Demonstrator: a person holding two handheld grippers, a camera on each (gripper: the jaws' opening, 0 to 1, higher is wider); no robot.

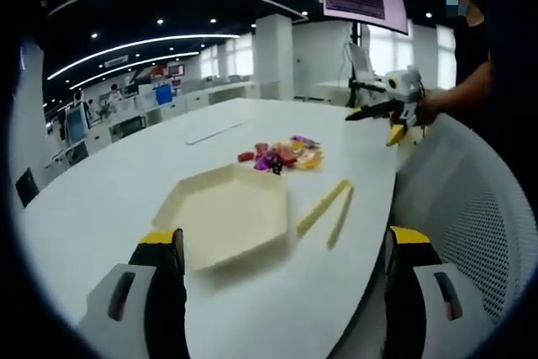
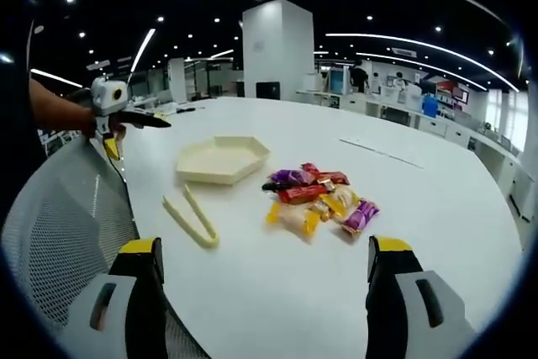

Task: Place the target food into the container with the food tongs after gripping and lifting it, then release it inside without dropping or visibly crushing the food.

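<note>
A cream hexagonal tray (image 1: 227,214) (image 2: 220,160) lies on the white table (image 1: 126,182) (image 2: 437,208). Pale yellow food tongs (image 1: 326,209) (image 2: 191,218) lie flat beside it. A small heap of wrapped snacks (image 1: 282,155) (image 2: 315,197) in red, purple and orange sits further along. My left gripper (image 1: 286,250) is open, held back from the tray with nothing between its jaws. My right gripper (image 2: 262,262) is open too, in front of the snacks and tongs. In each view the other gripper (image 1: 388,108) (image 2: 113,115) hangs in a hand beyond the table edge.
A white mesh chair back (image 1: 471,208) (image 2: 67,233) stands against the table edge close to the tongs. A person's arm (image 1: 458,94) (image 2: 55,111) reaches over it. Desks, monitors and a pillar (image 2: 282,48) are far behind the table.
</note>
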